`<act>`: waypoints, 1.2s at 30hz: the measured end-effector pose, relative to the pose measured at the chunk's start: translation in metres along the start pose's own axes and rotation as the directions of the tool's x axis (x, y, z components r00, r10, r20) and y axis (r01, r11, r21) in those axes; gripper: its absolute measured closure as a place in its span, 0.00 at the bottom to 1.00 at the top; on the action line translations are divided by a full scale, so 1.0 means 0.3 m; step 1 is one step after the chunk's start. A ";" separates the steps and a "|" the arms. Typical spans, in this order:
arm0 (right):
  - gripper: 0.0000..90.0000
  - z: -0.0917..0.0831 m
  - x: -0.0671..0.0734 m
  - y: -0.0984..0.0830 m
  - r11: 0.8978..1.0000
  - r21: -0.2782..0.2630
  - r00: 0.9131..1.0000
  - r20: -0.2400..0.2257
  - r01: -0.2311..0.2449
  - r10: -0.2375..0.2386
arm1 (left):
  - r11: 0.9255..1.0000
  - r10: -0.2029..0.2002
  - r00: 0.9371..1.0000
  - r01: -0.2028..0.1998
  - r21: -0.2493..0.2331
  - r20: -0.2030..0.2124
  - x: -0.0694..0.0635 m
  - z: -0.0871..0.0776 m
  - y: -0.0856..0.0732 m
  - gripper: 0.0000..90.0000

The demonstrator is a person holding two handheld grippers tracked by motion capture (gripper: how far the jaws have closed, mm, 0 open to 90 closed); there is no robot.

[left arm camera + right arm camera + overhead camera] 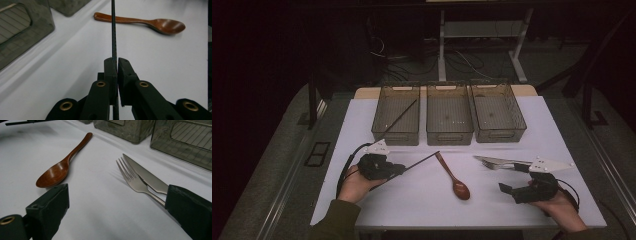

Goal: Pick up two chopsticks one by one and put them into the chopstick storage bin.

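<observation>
Over the white table (pixel 412 200), left gripper (pixel 403 169) pinches a thin black chopstick (pixel 422 160) near its end (light, stiff, slippery, so grip firmly), while right gripper (pixel 506 192) gapes empty.

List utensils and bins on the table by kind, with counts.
Chopsticks: 2, one in the left gripper, chopstick, one in the left bin
Wooden spoon: 1
Fork: 1
Knife: 1
Bins: 3
Total: 8
</observation>
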State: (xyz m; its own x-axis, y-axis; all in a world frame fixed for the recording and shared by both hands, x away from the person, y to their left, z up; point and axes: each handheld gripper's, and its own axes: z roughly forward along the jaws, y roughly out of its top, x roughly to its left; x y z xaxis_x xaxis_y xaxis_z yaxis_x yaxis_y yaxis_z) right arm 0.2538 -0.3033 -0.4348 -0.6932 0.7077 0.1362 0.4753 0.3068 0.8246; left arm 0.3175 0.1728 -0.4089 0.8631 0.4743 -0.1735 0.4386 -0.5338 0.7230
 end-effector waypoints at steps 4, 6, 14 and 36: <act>0.05 0.001 0.002 0.000 1.000 0.002 1.000 -0.004 0.000 0.000 | 1.000 -0.018 0.999 0.017 -0.015 -0.041 -0.005 -0.009 0.015 0.95; 0.05 0.002 0.003 0.000 1.000 0.002 1.000 -0.006 0.003 -0.003 | 1.000 -0.021 0.999 0.020 -0.015 -0.048 -0.006 -0.011 0.023 0.95; 0.05 0.004 0.003 0.000 1.000 0.003 1.000 -0.007 0.002 -0.002 | 0.998 -0.053 0.995 0.050 -0.038 -0.080 -0.015 -0.020 0.054 0.95; 0.05 0.003 0.000 0.000 1.000 0.001 1.000 -0.001 -0.013 0.013 | 0.989 -0.123 0.976 0.104 -0.108 -0.182 0.102 -0.051 0.203 0.96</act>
State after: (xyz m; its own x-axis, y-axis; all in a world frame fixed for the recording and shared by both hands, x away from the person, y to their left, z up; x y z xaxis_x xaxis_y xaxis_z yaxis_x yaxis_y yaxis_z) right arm 0.2545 -0.3028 -0.4354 -0.6875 0.7110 0.1478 0.4849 0.2979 0.8223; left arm 0.3670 0.1655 -0.3600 0.7426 0.6556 -0.1367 0.4967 -0.4023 0.7691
